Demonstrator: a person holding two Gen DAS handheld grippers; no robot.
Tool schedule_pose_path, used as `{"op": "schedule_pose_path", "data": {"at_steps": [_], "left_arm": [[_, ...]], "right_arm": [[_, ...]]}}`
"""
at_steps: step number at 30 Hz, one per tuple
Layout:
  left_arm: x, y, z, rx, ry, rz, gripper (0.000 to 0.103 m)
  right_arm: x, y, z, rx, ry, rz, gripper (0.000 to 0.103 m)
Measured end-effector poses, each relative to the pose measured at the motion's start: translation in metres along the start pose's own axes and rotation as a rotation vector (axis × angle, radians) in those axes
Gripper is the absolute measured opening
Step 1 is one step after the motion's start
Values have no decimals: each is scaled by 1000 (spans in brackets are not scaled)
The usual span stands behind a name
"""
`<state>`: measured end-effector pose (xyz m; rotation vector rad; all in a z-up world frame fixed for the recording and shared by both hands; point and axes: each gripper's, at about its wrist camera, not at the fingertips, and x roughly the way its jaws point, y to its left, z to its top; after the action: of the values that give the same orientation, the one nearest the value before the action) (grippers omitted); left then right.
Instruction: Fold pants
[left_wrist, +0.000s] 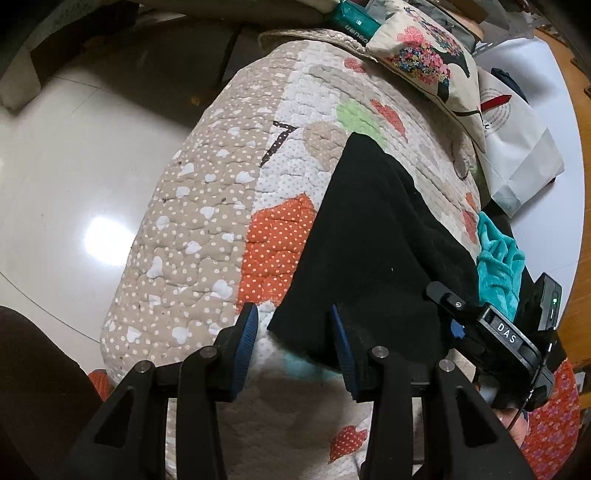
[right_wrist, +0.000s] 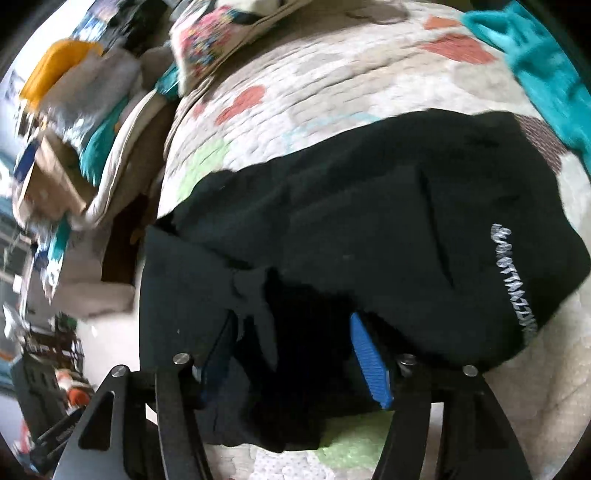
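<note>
right wrist: gripper (right_wrist: 291, 354) agape over pants (right_wrist: 369, 229)

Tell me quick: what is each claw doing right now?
Left claw: open, holding nothing, at the corner of the black pants.
Right claw: open, pants fabric between its fingers.

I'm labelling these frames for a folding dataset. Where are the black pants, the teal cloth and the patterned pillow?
black pants (right_wrist: 351, 221): right wrist view, middle of the flat fabric.
teal cloth (left_wrist: 496, 254): left wrist view, its crumpled middle.
patterned pillow (left_wrist: 424, 55): left wrist view, its flowered face.
</note>
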<state>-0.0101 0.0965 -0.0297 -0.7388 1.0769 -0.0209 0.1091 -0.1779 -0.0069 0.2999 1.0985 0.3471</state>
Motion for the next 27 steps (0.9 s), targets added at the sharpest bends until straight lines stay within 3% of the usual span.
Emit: {"op": "schedule_pose_path", "data": {"at_steps": [4,7,11,17,21,24,27], "left_arm": [[0,4,2,-17,4,-9,40],[-4,11,5,-43,-8,-17,40],[-16,27,15,-103,-48,-31,40],[-41,53,26,-183,-120,-29,43],[-48,67,29,-226,-134,-25,44],[-46,67,29,-224,-125,-26,44],[-41,62,27,-210,-112,-30,44]], "right_arm": [[13,11,-1,-26,60,7,26],[6,18,1,-17,53,35,18],[-6,56,10,-35,35,112,15],[-8,154,21,-158,57,259,15],[-3,203,18,-238,77,305,15],[-5,205,18,-250,63,304,15],[-1,172,27,-177,48,256,15]]}}
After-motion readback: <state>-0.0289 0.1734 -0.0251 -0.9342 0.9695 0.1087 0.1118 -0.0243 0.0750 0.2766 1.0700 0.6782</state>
